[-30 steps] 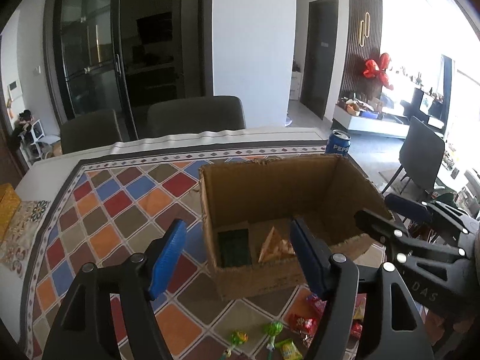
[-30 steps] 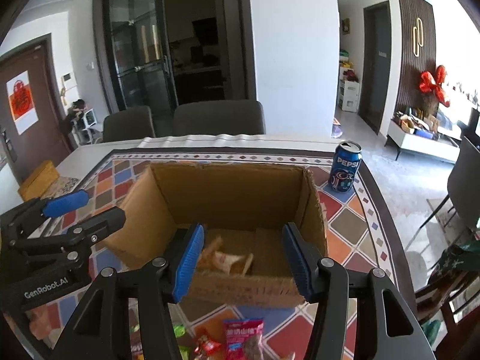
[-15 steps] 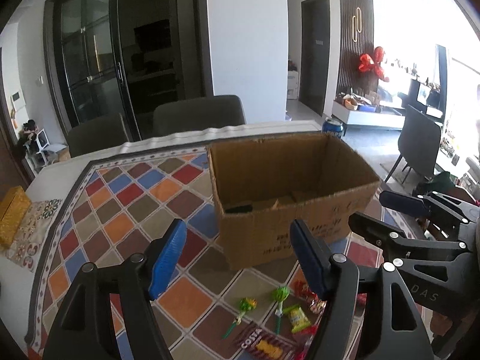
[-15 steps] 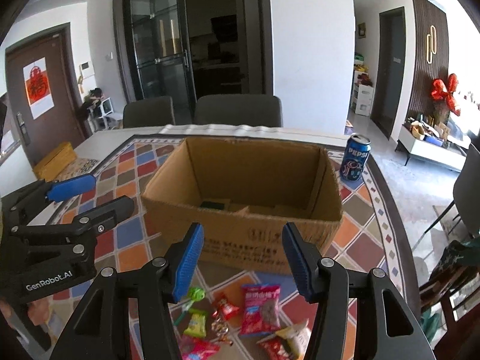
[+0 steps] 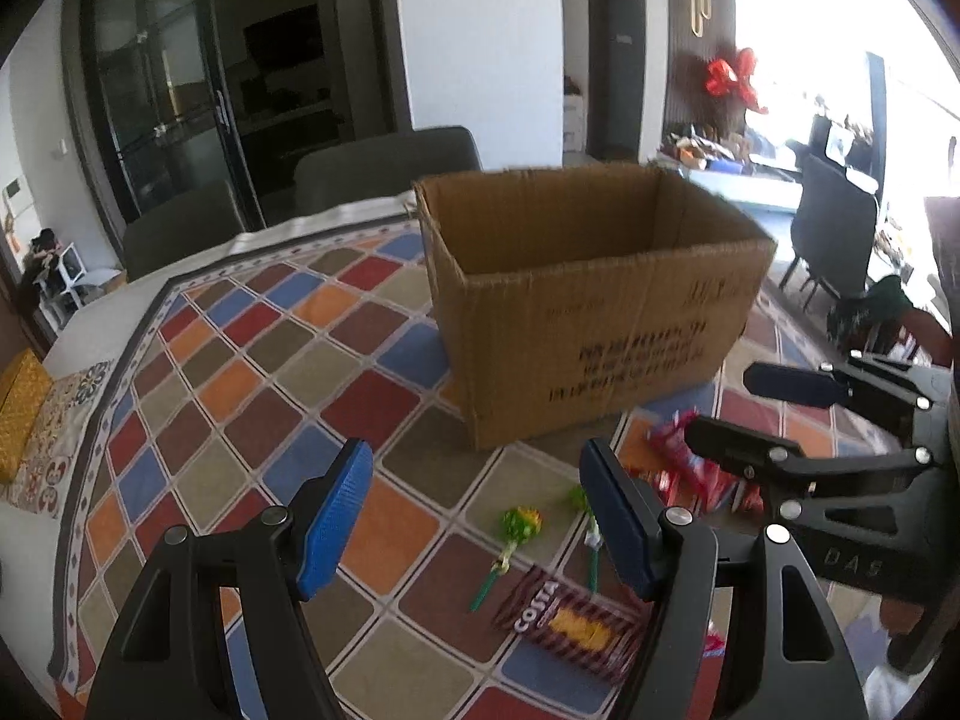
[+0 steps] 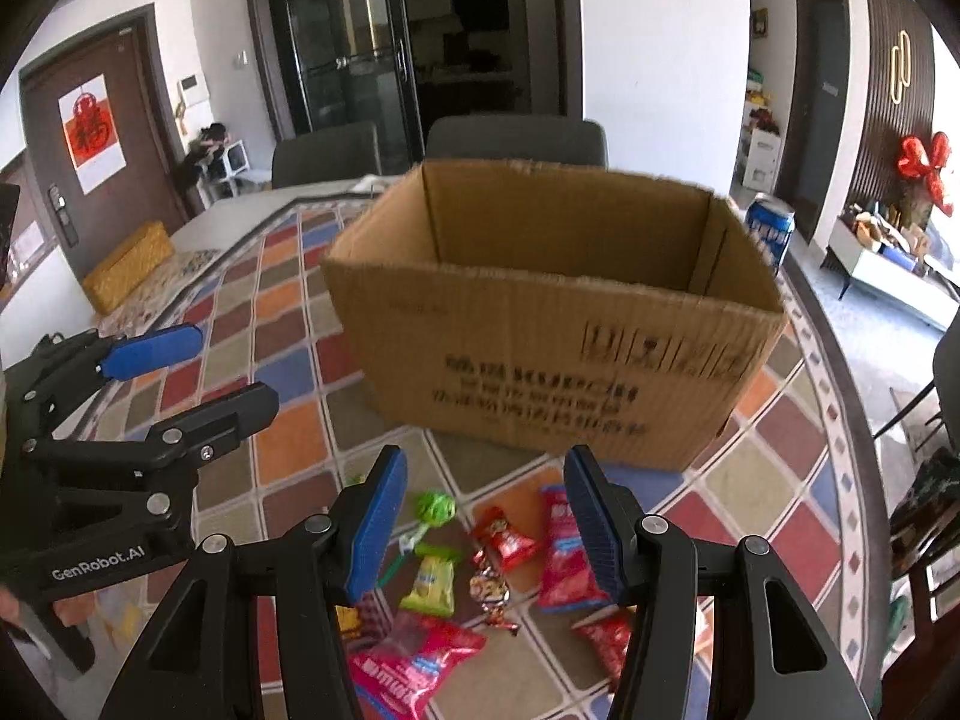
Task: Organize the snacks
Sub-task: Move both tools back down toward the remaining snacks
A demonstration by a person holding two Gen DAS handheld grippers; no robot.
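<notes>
Both tongs hover with fingers apart and nothing between them above a worktop [image 6: 288,450] covered in a multicoloured diamond-pattern cloth. The left tongs [image 5: 474,516] and right tongs [image 6: 483,516] point toward an open cardboard box [image 6: 558,324] standing mid-worktop. Loose snacks lie on the cloth between the box and the near edge: a green lollipop [image 6: 435,507], a yellow-green sweet packet [image 6: 431,582], red packets [image 6: 561,558], a pink bag [image 6: 414,660] and a Costa-branded pack [image 5: 570,624]. A blue Pepsi can [image 6: 769,228] stands beyond the box's right end.
</notes>
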